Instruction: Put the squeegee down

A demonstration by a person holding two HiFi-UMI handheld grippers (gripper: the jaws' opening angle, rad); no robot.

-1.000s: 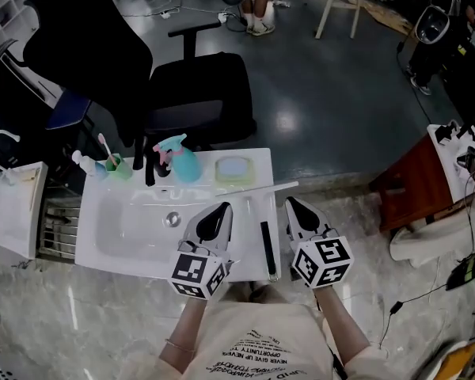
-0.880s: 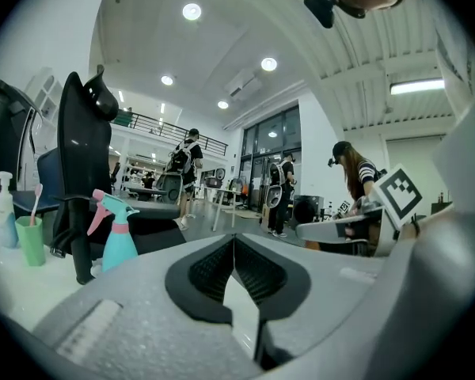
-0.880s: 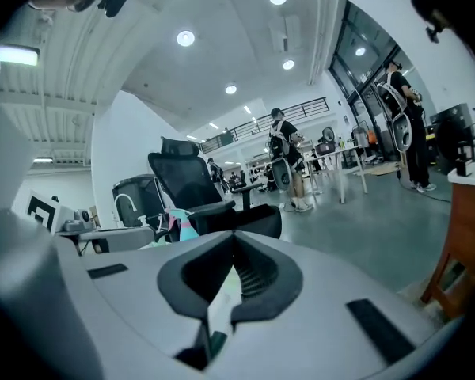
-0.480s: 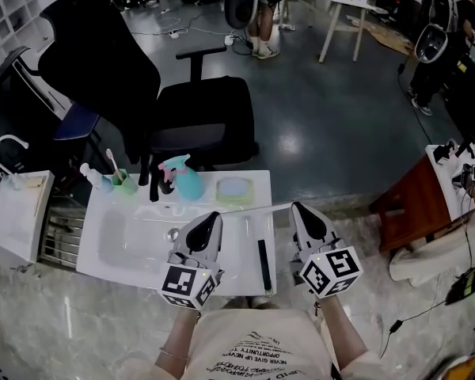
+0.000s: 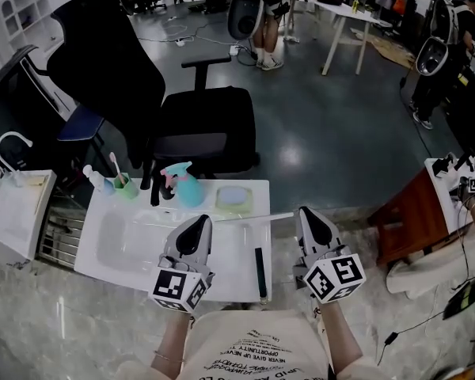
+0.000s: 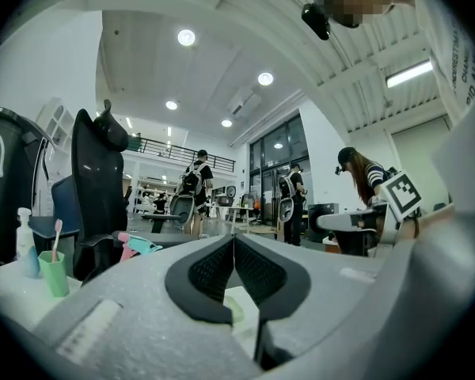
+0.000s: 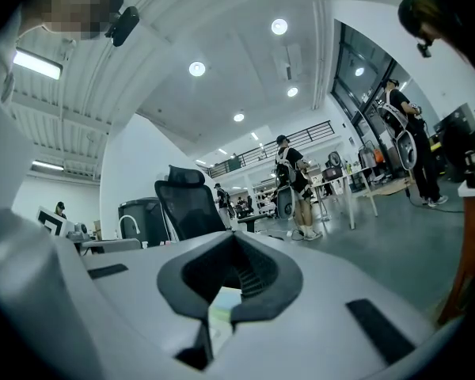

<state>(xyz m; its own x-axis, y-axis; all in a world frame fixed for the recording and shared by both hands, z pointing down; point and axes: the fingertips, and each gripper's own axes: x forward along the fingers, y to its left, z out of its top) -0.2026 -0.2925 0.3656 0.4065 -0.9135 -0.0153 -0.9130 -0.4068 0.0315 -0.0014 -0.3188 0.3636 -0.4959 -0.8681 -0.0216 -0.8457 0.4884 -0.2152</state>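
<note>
Right gripper (image 5: 307, 212) empty, jaws pressed together, level above sink top (image 5: 229, 256); left gripper (image 5: 203, 222) likewise closed, empty. Squeegee (image 5: 260, 271) lies flat between them, apparently released, task done.

Black squeegee (image 5: 259, 272), white sink (image 5: 95, 261), teal spray bottle (image 5: 188, 188) (pink trigger (image 5: 168, 178)).

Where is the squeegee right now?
In the head view, the squeegee lies flat on the right side of the white sink top, between the left gripper and the right gripper.
</note>
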